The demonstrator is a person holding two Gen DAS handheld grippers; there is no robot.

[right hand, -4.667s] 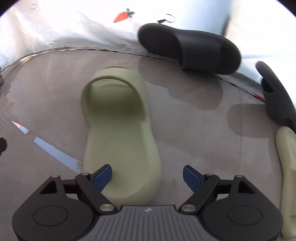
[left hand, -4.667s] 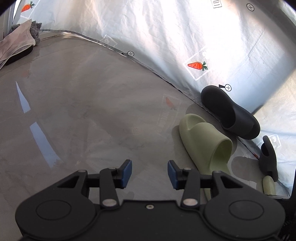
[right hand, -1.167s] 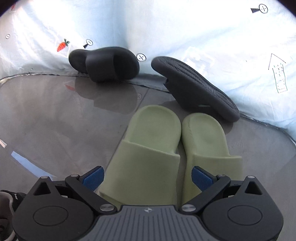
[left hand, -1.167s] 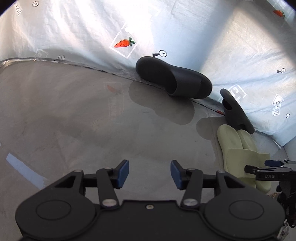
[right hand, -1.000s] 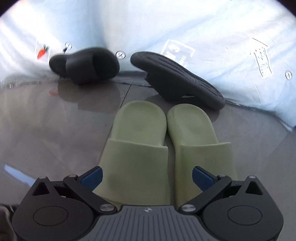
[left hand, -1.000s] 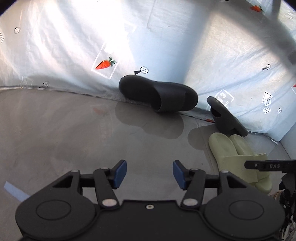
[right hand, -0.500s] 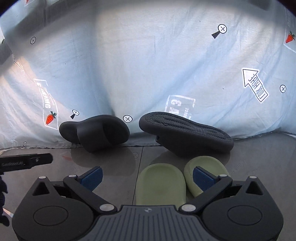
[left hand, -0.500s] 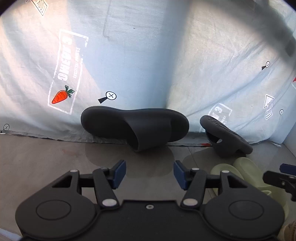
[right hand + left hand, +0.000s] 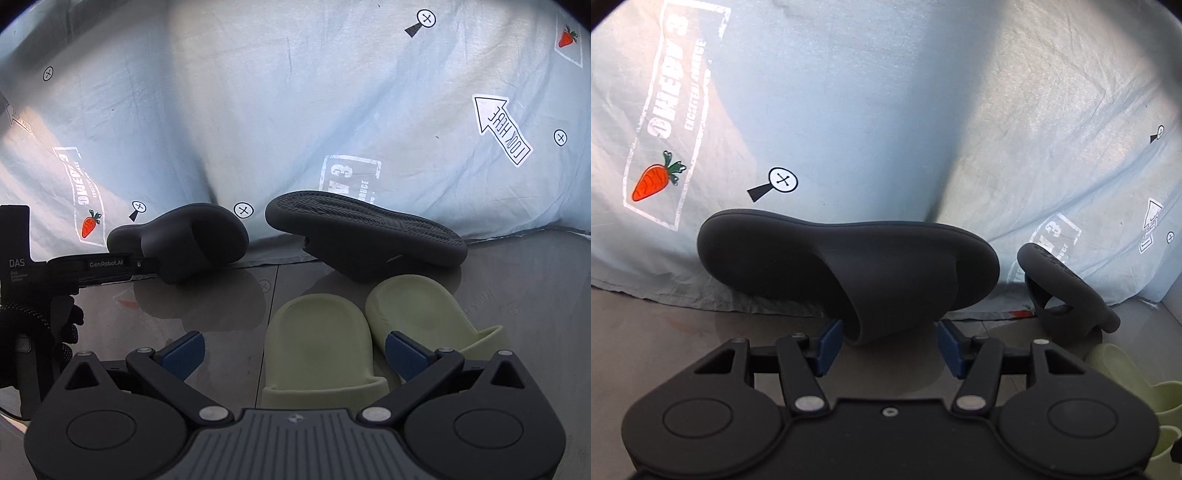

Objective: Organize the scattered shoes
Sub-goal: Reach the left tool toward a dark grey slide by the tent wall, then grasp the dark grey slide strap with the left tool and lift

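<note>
Two green slippers [image 9: 362, 332] sit paired side by side at the lower centre of the right view, so that pair looks done. Two black slippers remain: one [image 9: 849, 273] leans on the printed sheet [image 9: 886, 110] at frame centre, the other [image 9: 365, 236] lies sole-up to its right. The left gripper [image 9: 888, 341], jaws apart, now brackets the leaning slipper's strap (half a second ago it was farther back). The right gripper [image 9: 291, 350] hovers open over the green pair.
</note>
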